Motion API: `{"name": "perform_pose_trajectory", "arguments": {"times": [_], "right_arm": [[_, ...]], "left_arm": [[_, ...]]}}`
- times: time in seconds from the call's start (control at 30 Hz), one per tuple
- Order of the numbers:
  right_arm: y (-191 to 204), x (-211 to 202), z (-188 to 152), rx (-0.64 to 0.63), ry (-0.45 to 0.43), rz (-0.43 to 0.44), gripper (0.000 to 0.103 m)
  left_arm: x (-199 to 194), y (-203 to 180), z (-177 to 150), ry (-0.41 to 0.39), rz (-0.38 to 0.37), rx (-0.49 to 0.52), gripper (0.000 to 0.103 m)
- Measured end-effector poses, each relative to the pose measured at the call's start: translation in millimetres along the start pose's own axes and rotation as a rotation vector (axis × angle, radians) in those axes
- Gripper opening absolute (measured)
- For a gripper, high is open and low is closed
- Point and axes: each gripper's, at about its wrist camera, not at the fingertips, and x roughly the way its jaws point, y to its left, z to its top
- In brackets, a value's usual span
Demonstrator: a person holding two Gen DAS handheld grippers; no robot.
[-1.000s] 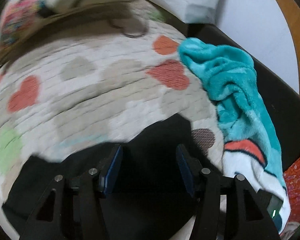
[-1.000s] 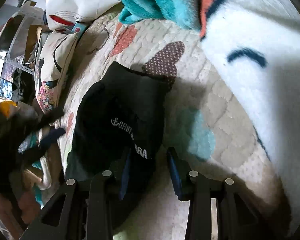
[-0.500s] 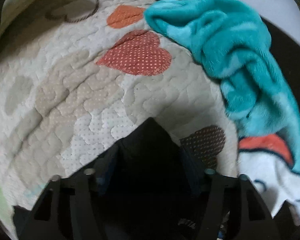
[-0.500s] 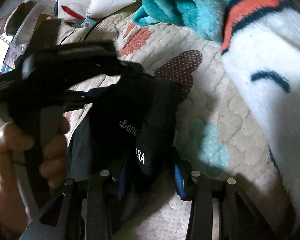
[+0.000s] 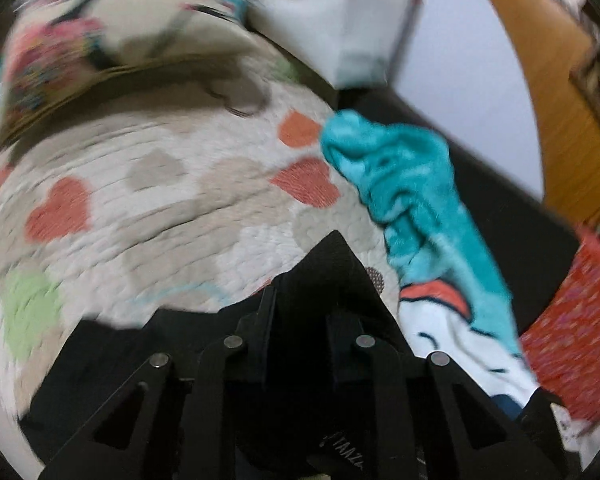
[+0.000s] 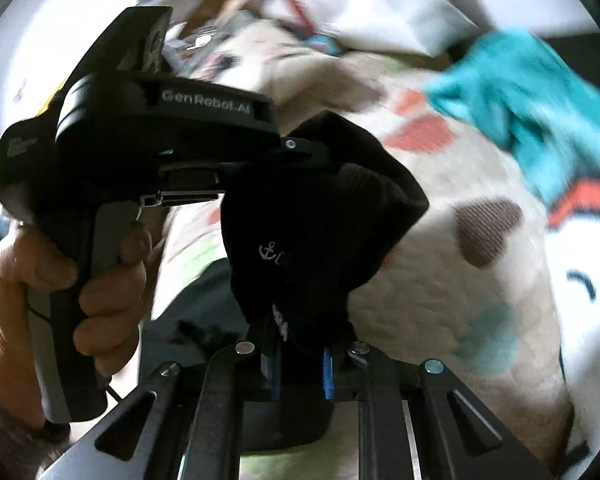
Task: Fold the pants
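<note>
The black pants (image 6: 320, 220) with small white print are bunched and lifted above the quilted heart-pattern bedspread (image 6: 440, 260). My right gripper (image 6: 300, 344) is shut on their lower fold. My left gripper (image 5: 300, 312) is shut on another part of the pants (image 5: 332, 264), whose black cloth peaks between its fingers. The left gripper also shows in the right wrist view (image 6: 300, 152), held in a hand, gripping the pants' upper edge.
A teal, white and orange fleece blanket (image 5: 412, 200) lies along the right of the bedspread (image 5: 160, 208). Patterned pillows (image 5: 80, 52) and a white bag (image 5: 340, 12) are at the far end. Red cloth (image 5: 572, 340) is at the right.
Both grippers have closed on the black pants and lifted them off the bedspread. The left gripper has pulled back and up; the views are blurred with motion.
</note>
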Motion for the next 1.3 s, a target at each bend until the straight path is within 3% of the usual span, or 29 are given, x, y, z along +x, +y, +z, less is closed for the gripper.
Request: {"name": "perform_pose_trajectory", "arguments": {"times": [0.2, 0.47, 0.53, 0.6, 0.67, 0.7, 0.77, 0.87, 0.97, 1.1, 1.23, 1.3], "right_arm": [[81.4, -0.4, -17.4, -0.300, 0.021, 0.037, 0.015], [158.5, 42.5, -66.1, -0.625, 0.106, -0.009, 0.015], [171.2, 47.8, -81.6, -0.699, 0.114, -0.025, 0.020], [179.5, 54.0, -94.3, -0.750, 0.132, -0.037, 0.025], [182.1, 53.2, -103.3, -0.767, 0.168, -0.017, 0.046], [182.1, 51.3, -107.4, -0.776, 0.174, -0.022, 0.051], [179.4, 45.5, -113.1, -0.801, 0.188, -0.019, 0.054], [172.1, 30.2, -117.0, -0.803, 0.228, 0.019, 0.062], [156.2, 8.3, -108.6, -0.746, 0.257, 0.053, 0.062], [130.5, -16.8, -79.1, -0.629, 0.155, 0.015, 0.063], [111.4, -0.3, -48.9, -0.491, 0.151, -0.009, 0.063], [98.7, 23.6, -35.9, -0.359, 0.211, 0.040, 0.063]], "left_arm": [[-80.1, 83.4, -49.7, -0.147, -0.075, -0.249, 0.020], [-105.7, 182.8, -119.7, -0.198, -0.037, -0.512, 0.023], [-105.9, 202.1, -132.2, -0.198, -0.004, -0.586, 0.031], [-109.9, 221.4, -142.6, -0.203, -0.023, -0.657, 0.032], [-119.8, 236.4, -151.0, -0.214, -0.031, -0.718, 0.036], [-125.9, 244.0, -156.7, -0.223, -0.028, -0.750, 0.038], [-136.3, 257.0, -169.0, -0.239, -0.026, -0.814, 0.039], [-156.5, 274.6, -192.1, -0.299, 0.036, -0.939, 0.039], [-178.4, 266.2, -191.7, -0.390, 0.083, -0.899, 0.039], [-178.3, 225.0, -167.0, -0.422, 0.072, -0.688, 0.040], [-135.4, 186.9, -144.1, -0.314, 0.020, -0.553, 0.043], [-108.4, 179.2, -145.5, -0.199, 0.082, -0.544, 0.043]]}}
